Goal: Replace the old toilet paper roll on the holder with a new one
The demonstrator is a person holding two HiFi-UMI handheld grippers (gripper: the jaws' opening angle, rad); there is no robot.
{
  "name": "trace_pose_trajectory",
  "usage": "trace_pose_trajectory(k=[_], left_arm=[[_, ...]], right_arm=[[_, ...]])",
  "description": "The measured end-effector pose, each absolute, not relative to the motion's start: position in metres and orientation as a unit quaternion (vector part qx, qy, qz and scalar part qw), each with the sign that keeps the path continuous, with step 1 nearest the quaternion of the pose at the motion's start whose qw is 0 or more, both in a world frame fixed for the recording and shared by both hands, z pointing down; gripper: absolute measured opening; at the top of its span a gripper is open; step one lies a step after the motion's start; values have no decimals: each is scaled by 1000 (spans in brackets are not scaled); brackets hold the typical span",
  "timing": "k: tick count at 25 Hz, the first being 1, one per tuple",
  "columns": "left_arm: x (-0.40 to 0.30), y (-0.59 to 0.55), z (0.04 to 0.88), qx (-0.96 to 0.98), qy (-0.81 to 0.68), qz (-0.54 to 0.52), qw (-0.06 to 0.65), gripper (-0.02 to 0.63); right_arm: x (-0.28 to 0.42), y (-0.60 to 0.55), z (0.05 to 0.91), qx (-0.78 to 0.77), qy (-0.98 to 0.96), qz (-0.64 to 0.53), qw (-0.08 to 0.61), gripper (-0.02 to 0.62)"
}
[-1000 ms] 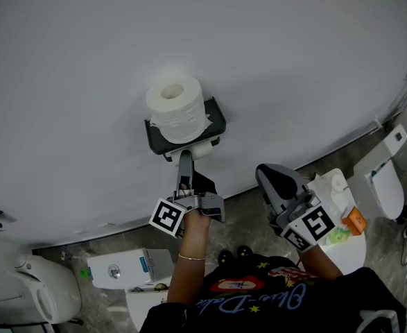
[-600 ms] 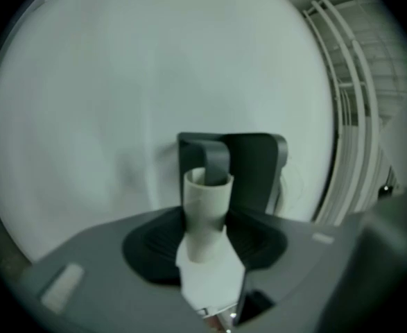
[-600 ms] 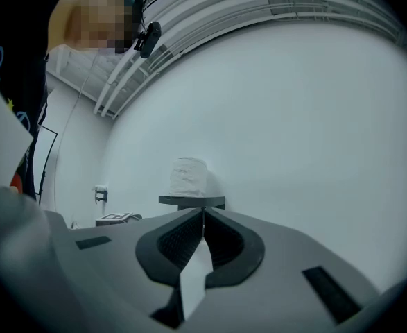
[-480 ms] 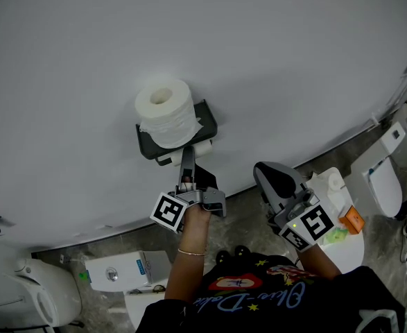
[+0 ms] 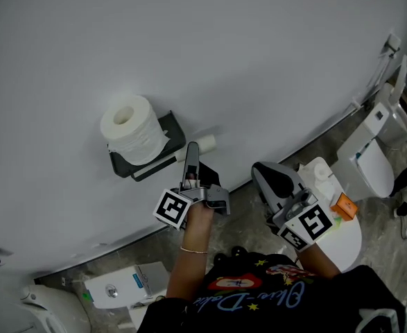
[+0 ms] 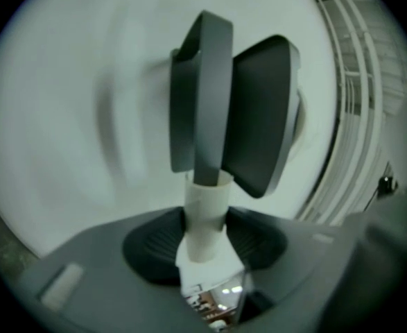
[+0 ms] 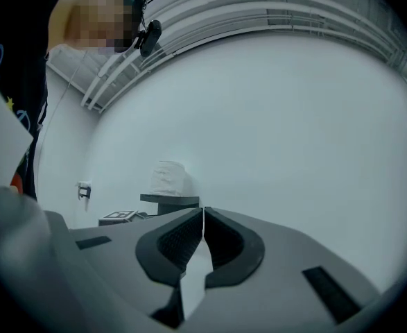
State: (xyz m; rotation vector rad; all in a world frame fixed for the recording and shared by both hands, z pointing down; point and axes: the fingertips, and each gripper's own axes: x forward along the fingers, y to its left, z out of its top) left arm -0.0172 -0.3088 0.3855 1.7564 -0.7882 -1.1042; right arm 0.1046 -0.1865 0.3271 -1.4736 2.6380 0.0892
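A full white toilet roll (image 5: pixel 130 136) stands on the shelf of the dark wall holder (image 5: pixel 170 126). My left gripper (image 5: pixel 193 152) is to the right of the holder, shut on the old bare cardboard tube (image 5: pixel 205 143), which is off the holder. In the left gripper view the tube (image 6: pixel 206 214) stands up between the pads, a paper scrap hangs at its base, and the holder (image 6: pixel 258 116) is just beyond. My right gripper (image 5: pixel 267 179) is lower right, shut and empty. The right gripper view shows its jaws (image 7: pixel 203 229) closed, with the roll (image 7: pixel 167 177) far off.
The grey wall fills most of the head view. A white toilet (image 5: pixel 369 161) stands at right, a white round-topped unit (image 5: pixel 338 238) with an orange item (image 5: pixel 343 207) by my right hand. A white box (image 5: pixel 123 283) lies on the stone floor at lower left.
My left gripper closed on the cardboard tube and drew it rightward off the holder's arm. The right gripper drifted a little. The head view swung, so the holder now sits further left.
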Motion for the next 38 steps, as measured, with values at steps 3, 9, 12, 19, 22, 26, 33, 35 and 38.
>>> trace_pose_trajectory(k=[3,9,12,19,22,26,33,35,38], left_arm=[[8,-310,390,712,-305,-432,462,183],[36,-295,387,728,-290,-412,464,183],[30,-278,388,747,-315,-385,442,183],[-46,-233,397,787,-474,-266,292,183],[-84,-211,386,796,-553,-175,173,184],[-125,-189,367,773,-630,-68,27,184],[-149,-167,372,744,-668,-20,-19,186],[-153,-163,370,739,-673,-29,-16,185],[-155,-164,363,737,-675,-30,-24,184]], right_arm=[[120,-183,326,-503,862,31,59,14],[140,-180,326,-519,852,29,61,14],[136,-181,326,-511,857,25,64,14],[92,-191,333,-452,889,9,77,14],[69,-193,335,-420,903,2,88,14],[40,-195,338,-386,918,-4,90,14],[12,-193,341,-353,932,-6,86,14],[10,-192,341,-350,933,-5,85,14],[12,-196,339,-354,931,-3,87,14]])
